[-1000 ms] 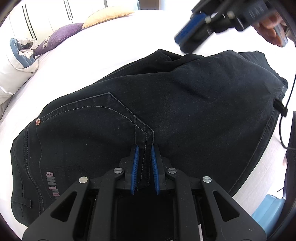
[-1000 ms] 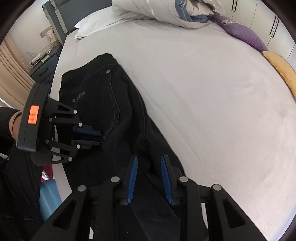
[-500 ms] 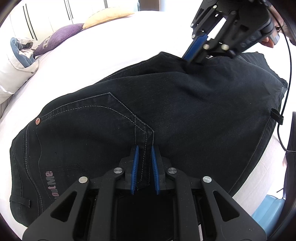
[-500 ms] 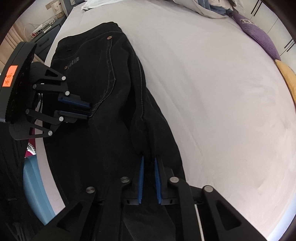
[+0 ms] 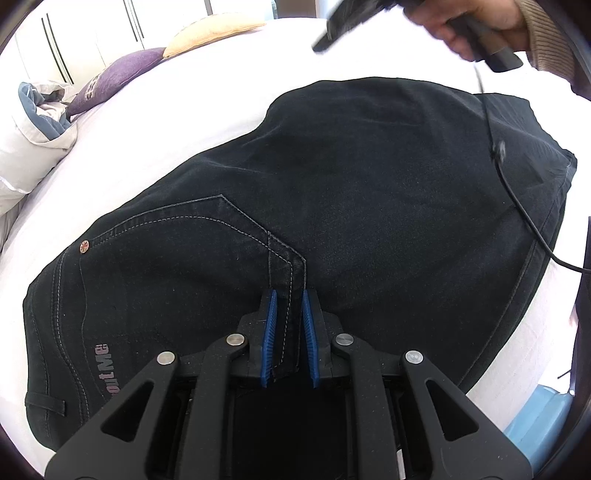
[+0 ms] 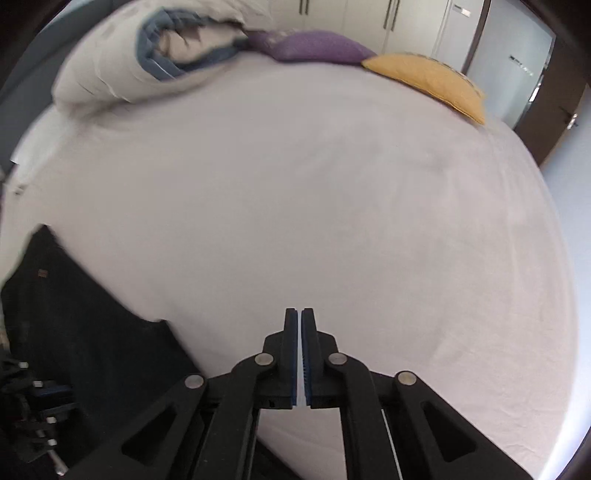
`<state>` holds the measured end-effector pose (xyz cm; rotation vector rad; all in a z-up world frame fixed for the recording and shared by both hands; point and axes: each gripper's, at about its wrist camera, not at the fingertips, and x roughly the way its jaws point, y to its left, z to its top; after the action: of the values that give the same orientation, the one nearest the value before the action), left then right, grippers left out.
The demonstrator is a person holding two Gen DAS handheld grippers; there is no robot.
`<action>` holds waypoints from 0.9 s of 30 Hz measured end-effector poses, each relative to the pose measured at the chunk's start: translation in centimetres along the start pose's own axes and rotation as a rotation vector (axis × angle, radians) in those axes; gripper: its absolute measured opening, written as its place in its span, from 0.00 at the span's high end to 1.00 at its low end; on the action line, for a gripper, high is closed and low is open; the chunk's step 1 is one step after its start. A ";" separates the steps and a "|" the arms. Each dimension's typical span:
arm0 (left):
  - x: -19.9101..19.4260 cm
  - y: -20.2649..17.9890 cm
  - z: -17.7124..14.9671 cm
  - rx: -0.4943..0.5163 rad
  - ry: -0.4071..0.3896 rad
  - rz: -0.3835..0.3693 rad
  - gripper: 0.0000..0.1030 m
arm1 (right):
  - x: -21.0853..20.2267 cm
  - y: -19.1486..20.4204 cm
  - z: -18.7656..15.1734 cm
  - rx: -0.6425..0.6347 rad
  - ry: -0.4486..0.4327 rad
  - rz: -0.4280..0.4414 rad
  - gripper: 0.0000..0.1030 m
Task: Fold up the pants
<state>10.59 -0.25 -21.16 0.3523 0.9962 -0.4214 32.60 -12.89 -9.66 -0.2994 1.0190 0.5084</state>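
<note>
Black jeans [image 5: 332,206] lie folded on the white bed. My left gripper [image 5: 288,295] is shut on the jeans' seam near the back pocket, at the near edge. My right gripper [image 6: 299,314] is shut and empty, above bare sheet to the right of the jeans [image 6: 85,332]. In the left wrist view the right gripper's body [image 5: 351,18] and the hand holding it show blurred at the top, above the jeans. The left gripper [image 6: 40,406] shows dimly at the lower left of the right wrist view.
A white bed sheet [image 6: 332,203] spreads out ahead. A rolled duvet [image 6: 147,55], a purple pillow [image 6: 314,48] and a yellow pillow [image 6: 432,81] lie at the far side. A cable [image 5: 517,199] hangs over the jeans at right. A blue object [image 5: 535,417] sits beside the bed.
My right gripper let go of the jeans, shut fully and lifted away, swinging to face the empty sheet. The lifted fold now lies flat. My left gripper has kept its hold.
</note>
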 end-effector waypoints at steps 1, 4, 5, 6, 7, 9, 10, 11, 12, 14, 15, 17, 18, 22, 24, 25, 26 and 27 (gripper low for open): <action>0.1 0.0 0.1 -0.008 -0.001 -0.003 0.86 | -1.4 0.8 -0.2 -0.035 -0.023 0.041 0.95; 0.0 0.0 0.2 -0.009 -0.002 0.005 0.86 | -3.4 2.8 -1.8 -0.063 0.014 0.234 0.95; 0.0 -0.1 0.2 -0.008 -0.001 0.008 0.86 | -4.0 3.2 -3.4 -0.064 0.019 0.303 0.95; 0.0 -0.1 0.2 -0.011 -0.001 0.009 0.86 | -4.0 4.3 -4.7 -0.078 0.043 0.359 0.95; 0.1 0.0 0.2 -0.013 -0.001 0.009 0.86 | -3.5 5.7 -6.4 -0.106 0.069 0.360 0.95; 0.1 0.0 0.2 -0.010 -0.002 0.009 0.86 | -1.5 5.9 -9.3 -0.112 0.139 0.313 0.95; 0.1 0.0 0.2 -0.010 -0.001 0.008 0.86 | 0.2 5.3 -10.2 -0.077 0.170 0.293 0.95; 0.1 0.0 0.1 -0.009 -0.001 0.007 0.86 | 1.8 4.2 -10.9 -0.029 0.195 0.247 0.96; 0.1 0.0 0.1 -0.008 -0.001 0.006 0.86 | 2.9 2.8 -11.2 0.024 0.197 0.217 1.00; 0.1 0.1 0.1 -0.012 0.000 0.000 0.86 | 3.9 -0.8 -11.0 0.153 0.131 0.286 1.00; 0.1 0.2 0.1 -0.019 0.001 -0.004 0.86 | 3.8 -2.2 -10.8 0.204 0.100 0.199 1.00; 0.1 0.4 0.1 -0.021 0.001 -0.006 0.86 | 2.9 -4.9 -10.3 0.305 0.060 0.095 0.93; 0.1 0.5 0.1 -0.018 0.000 -0.004 0.86 | 2.3 -6.2 -10.4 0.364 0.047 0.077 0.93; 0.2 0.3 0.1 -0.020 0.001 0.007 0.86 | -2.7 -5.4 -11.8 0.404 -0.069 0.173 0.90; 0.2 0.2 0.2 -0.021 0.003 0.014 0.86 | -3.9 -2.9 -13.4 0.380 -0.094 0.273 0.77; 0.3 0.0 0.3 -0.015 0.007 0.020 0.86 | -3.9 -1.5 -13.8 0.363 -0.087 0.270 0.74; 0.3 -0.2 0.4 -0.010 0.010 0.025 0.86 | -3.1 -0.8 -14.8 0.356 -0.067 0.254 0.72; 0.4 -0.3 0.5 -0.008 0.015 0.028 0.86 | -2.2 -1.4 -15.8 0.374 -0.037 0.237 0.72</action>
<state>10.97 -0.77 -21.30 0.3619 1.0058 -0.3896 20.87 -22.05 -15.67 0.1647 1.0966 0.5220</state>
